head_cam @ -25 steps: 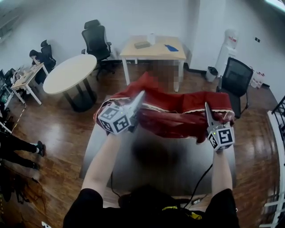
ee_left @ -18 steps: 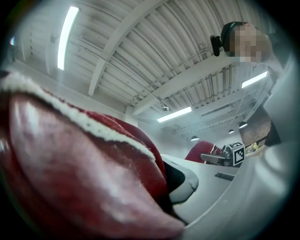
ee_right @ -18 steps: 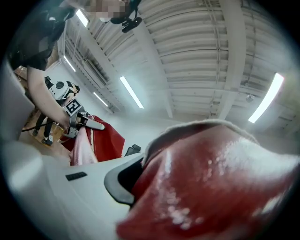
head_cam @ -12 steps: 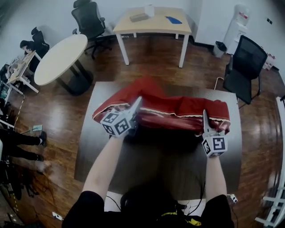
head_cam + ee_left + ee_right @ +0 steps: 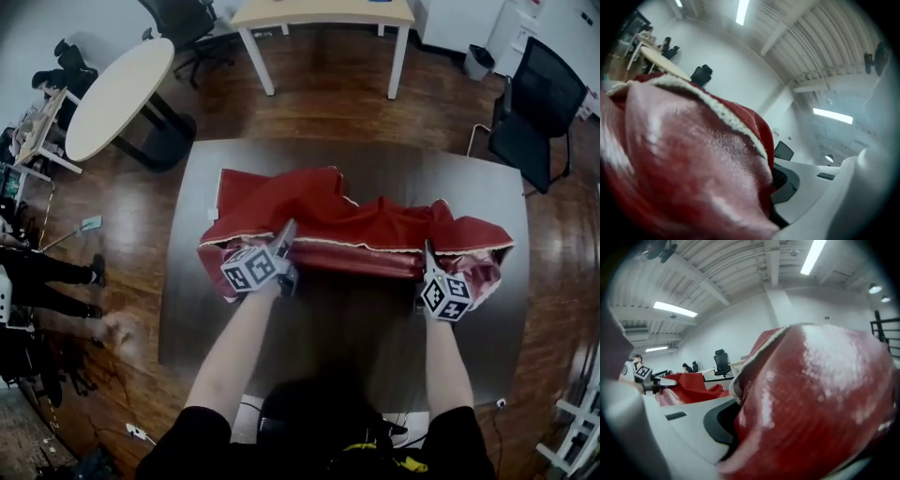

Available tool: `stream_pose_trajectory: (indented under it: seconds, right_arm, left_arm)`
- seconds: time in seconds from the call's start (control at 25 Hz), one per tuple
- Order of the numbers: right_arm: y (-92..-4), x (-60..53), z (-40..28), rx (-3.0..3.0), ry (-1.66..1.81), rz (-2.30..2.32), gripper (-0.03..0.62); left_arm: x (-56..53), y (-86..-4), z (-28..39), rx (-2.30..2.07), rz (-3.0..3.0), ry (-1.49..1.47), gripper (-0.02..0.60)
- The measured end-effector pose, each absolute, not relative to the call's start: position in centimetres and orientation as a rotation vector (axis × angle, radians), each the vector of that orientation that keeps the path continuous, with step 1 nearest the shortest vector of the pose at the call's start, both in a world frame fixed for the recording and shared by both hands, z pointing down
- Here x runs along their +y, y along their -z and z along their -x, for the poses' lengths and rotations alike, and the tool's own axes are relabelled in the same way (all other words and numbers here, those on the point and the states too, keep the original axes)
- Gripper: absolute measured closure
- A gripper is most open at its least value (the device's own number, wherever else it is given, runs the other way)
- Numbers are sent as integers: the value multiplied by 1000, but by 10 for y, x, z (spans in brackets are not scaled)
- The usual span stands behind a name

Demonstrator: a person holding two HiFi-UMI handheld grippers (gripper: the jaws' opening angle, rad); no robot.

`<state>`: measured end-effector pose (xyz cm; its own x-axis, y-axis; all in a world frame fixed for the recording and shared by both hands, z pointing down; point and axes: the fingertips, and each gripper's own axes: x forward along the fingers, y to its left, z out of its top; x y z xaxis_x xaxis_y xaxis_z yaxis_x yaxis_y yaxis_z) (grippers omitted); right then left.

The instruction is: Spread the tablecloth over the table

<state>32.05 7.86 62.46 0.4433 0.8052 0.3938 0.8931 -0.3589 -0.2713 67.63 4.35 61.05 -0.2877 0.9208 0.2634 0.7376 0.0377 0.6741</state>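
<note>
The red tablecloth with pale trim (image 5: pixel 356 225) swamps both gripper views and buries one jaw of each. My left gripper (image 5: pixel 287 234) has its jaws opening, with the hem bunched between them and lifted at the tip. My right gripper (image 5: pixel 429 253) is clenched on the hem. The cloth lies crumpled across the middle of the dark grey tabletop (image 5: pixel 328 347).
</note>
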Motion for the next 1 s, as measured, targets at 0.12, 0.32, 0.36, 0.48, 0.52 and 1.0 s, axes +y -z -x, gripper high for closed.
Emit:
stream_pose_trajectory:
  seconds: [0.12, 0.32, 0.36, 0.48, 0.52, 1.0]
  right_arm:
    - [-659, 74, -317, -1419, 300, 2120, 548]
    - [-698, 62, -323, -1366, 484, 2065, 546]
    - [-702, 62, -321, -1361, 496, 2046, 546]
    - [-708, 64, -325, -1342, 535, 2010, 546]
    - [-708, 64, -326, -1334, 539, 2002, 546]
    - [-690, 42, -308, -1382, 388, 1840, 312]
  left_arm:
    - [32, -636, -685, 1956, -1757, -1159, 468]
    - [18, -679, -689, 1779, -1793, -1379, 474]
    - [18, -687, -690, 1713, -1766, -1453, 495]
    - [16, -702, -693, 1515, -1671, -1623, 493]
    - [16, -705, -693, 1482, -1652, -1645, 492]
    - [-9, -696, -703, 1224, -1645, -1710, 178]
